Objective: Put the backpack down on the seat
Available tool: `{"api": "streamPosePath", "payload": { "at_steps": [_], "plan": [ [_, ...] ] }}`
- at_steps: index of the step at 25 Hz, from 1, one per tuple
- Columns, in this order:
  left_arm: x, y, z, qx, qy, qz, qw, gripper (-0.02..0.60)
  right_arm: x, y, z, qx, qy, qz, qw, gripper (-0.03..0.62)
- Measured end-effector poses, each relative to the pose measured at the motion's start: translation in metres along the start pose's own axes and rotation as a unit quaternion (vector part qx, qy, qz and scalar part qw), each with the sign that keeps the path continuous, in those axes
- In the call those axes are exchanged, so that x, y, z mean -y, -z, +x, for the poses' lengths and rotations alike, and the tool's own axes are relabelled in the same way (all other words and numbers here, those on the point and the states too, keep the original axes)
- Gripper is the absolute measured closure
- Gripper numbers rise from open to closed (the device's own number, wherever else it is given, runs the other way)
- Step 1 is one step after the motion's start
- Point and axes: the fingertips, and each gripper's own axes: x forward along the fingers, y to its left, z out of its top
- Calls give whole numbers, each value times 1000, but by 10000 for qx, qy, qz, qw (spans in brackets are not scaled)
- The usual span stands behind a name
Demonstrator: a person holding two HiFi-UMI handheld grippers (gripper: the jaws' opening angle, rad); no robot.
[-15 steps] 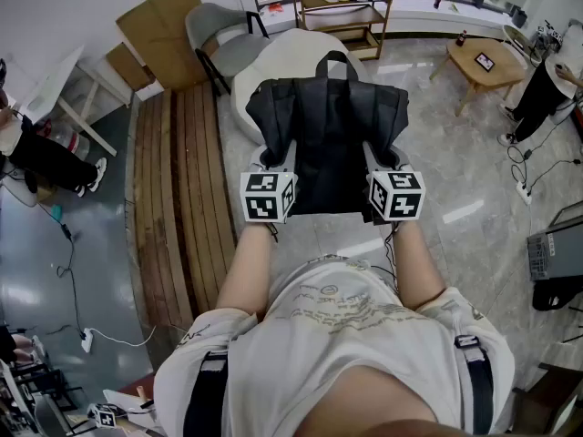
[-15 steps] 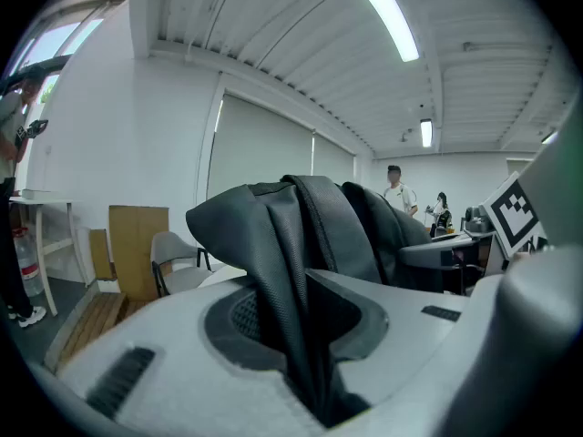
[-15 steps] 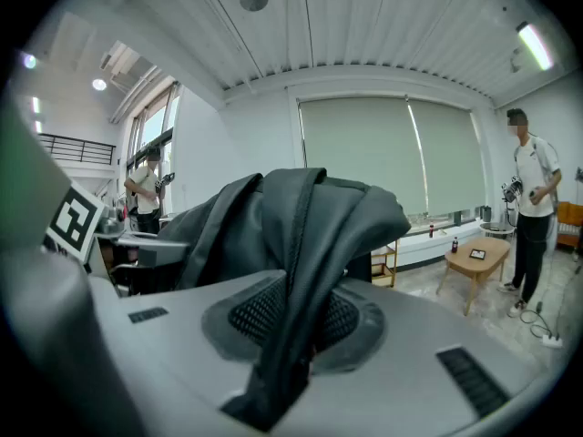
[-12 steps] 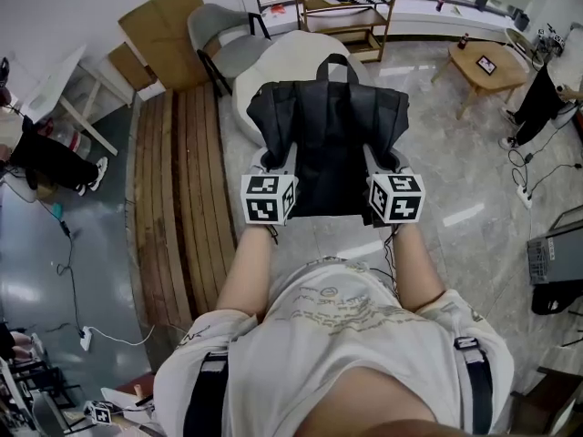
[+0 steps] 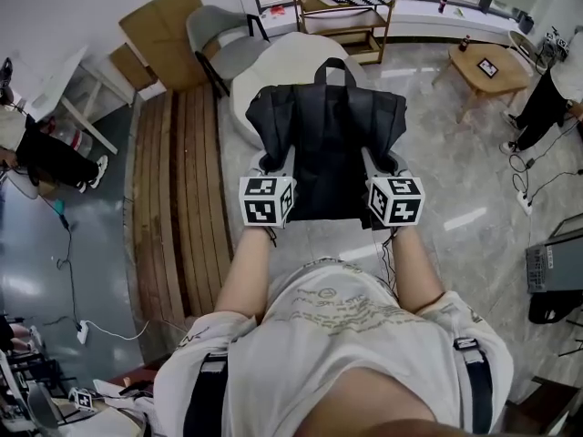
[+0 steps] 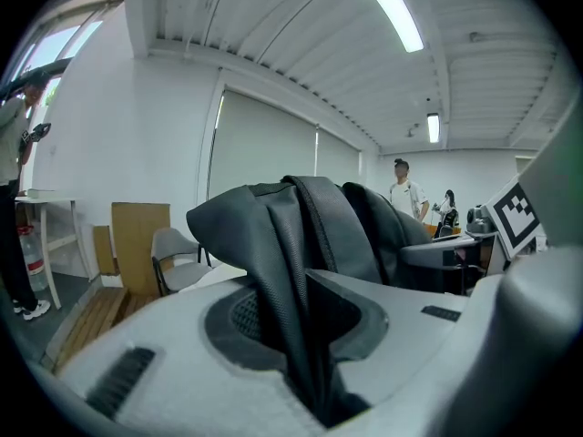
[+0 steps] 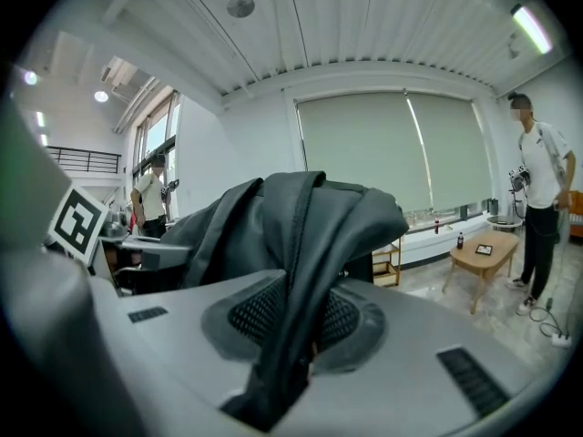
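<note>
Barely anything has shifted in the last half second: from my remote station I see the black backpack [image 5: 328, 144] a touch nearer the bottom of the head view, with both grippers in the same pose as before.

Wooden planks [image 5: 178, 198] lie in a long strip along the floor on my left. Ahead, a rounded white seat [image 5: 273, 57] sits on the pale tiles, with a grey chair [image 5: 219, 48] just beside it and an open wooden shelf unit [image 5: 342, 12] behind.

The backpack is held upright between my two grippers, in front of and partly covering the white seat (whether its base touches the cushion I cannot tell from here). Its top handle stands up at the far edge.

The left gripper [image 5: 273, 164] is clamped on a fold of dark fabric at the backpack's left side; its own view shows the jaws [image 6: 310, 335] pinching that fold tightly. The right gripper [image 5: 383, 162] grips the matching fold on the right side, the material squeezed between its pads [image 7: 291, 335].
</note>
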Motion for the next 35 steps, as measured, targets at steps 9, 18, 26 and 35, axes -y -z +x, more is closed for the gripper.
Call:
{"api": "streamPosePath", "payload": {
  "at_steps": [9,18,26,35],
  "plan": [
    [51,-11,27,116,-335,111,9993,505,57,-8,-11,17,-195,-115,9997,510],
    [67,-17,36,200,-524,81,9984,503,79,-18,-10,45,-357,-292,9989,510],
    [44,-27,55,245,-609,81,9978,505,78,-33,24,157,-398,-389,9983,510],
    [-19,-48,105,299,-554,97,9980,505,72,-59,100,243,-227,-488,9983,510]
  ]
}}
